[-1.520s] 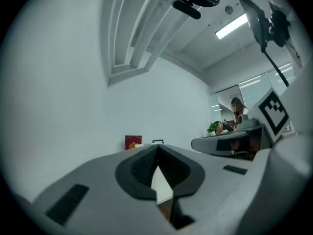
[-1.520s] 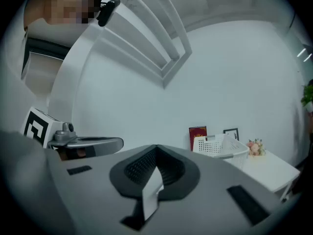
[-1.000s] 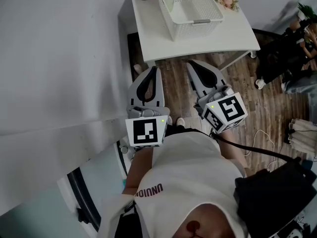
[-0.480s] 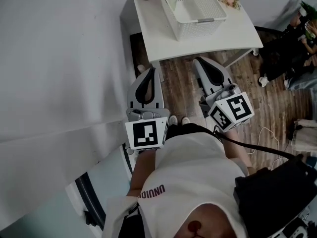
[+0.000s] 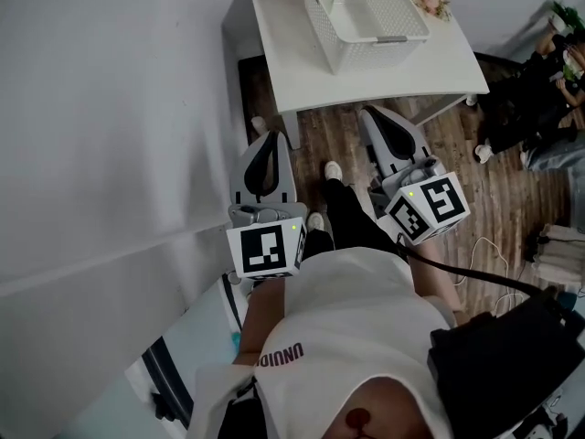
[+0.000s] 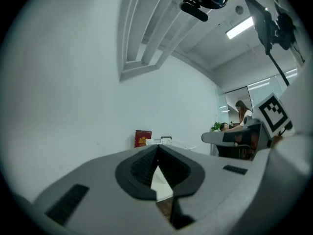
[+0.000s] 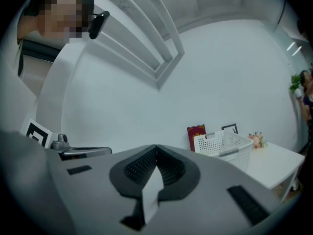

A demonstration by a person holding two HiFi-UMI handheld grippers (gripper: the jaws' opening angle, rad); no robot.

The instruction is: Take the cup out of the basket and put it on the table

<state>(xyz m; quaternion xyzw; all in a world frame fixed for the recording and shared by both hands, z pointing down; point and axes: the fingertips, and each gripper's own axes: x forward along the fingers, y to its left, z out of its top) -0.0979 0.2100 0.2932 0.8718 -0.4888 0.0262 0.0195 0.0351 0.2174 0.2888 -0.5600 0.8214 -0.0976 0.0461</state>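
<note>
The white mesh basket (image 5: 366, 12) stands on the white table (image 5: 384, 71) at the top of the head view; I cannot make out the cup inside it. Both grippers hang over the wooden floor, short of the table's near edge. My left gripper (image 5: 271, 138) is shut with nothing in it, its tips meeting in the left gripper view (image 6: 157, 146). My right gripper (image 5: 373, 115) is also shut and empty (image 7: 156, 147), and it points level toward the basket (image 7: 226, 147) and table (image 7: 274, 166).
A red frame (image 7: 196, 135), a dark picture frame (image 7: 230, 128) and small flowers (image 7: 255, 139) stand at the back of the table against the wall. The white wall runs along the left. People sit at the far right (image 5: 548, 80). A black bag (image 5: 512, 355) hangs by my side.
The person has taken a step toward the table, one foot now forward on the floor. The left gripper has shifted slightly forward and down; the right one has barely moved.
</note>
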